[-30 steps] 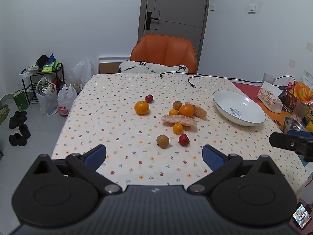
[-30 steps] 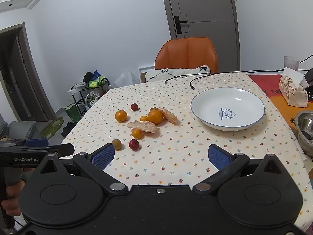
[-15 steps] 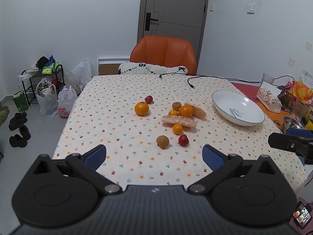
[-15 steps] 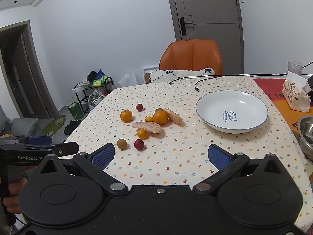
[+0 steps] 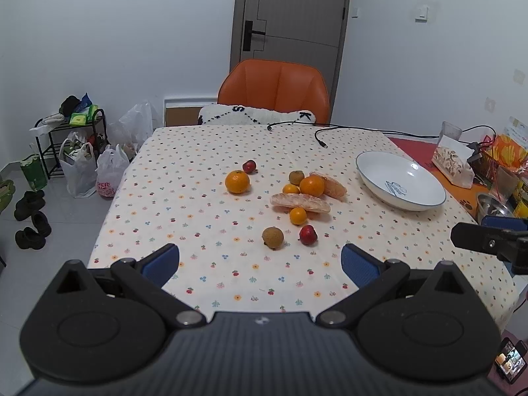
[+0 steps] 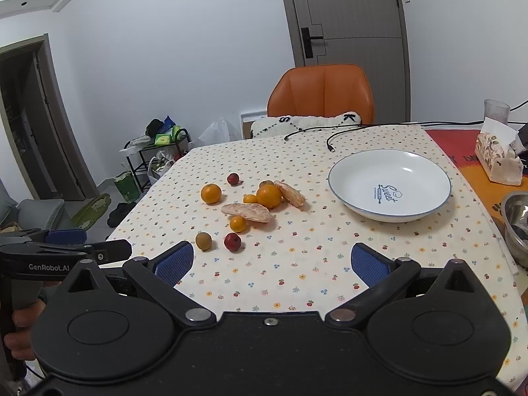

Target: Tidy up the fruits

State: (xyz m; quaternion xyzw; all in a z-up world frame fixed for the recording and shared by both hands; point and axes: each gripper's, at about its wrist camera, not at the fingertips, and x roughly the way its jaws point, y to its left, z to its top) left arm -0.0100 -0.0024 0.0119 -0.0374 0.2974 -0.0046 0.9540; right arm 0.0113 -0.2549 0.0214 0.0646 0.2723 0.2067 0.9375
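Both grippers spread wide, clamped on nothing: left gripper [image 5: 260, 260], right gripper [image 6: 272, 260], each held short of the table's [image 5: 204, 151] near edge. Fruit all loose on the spotted cloth, ahead of the fingers; none in the white plate [image 6: 425, 213] yet.

Nearest fruit: brown round fruit [image 5: 273, 237] and small red fruit [image 5: 308, 234], side by side, apart, almost dead ahead of left gripper. Same pair seen from right gripper ahead and to its left, brown [image 6: 203, 241] just beyond the left fingertip. Judged: left gripper slightly better lined up on these two.

Farther ahead: peeled segment [image 5: 299, 203], long axis crosswise to the fingers, small orange [image 5: 298, 215] touching its near side. Second peeled segment [image 5: 328, 184] angled, against a large orange [image 5: 312, 185]. Lone orange [image 5: 237, 181] and another red fruit [image 5: 249, 166] off to the left, well apart from cluster.

Plate: ahead-right of both, nearer right gripper. Judged: right gripper suits placing.
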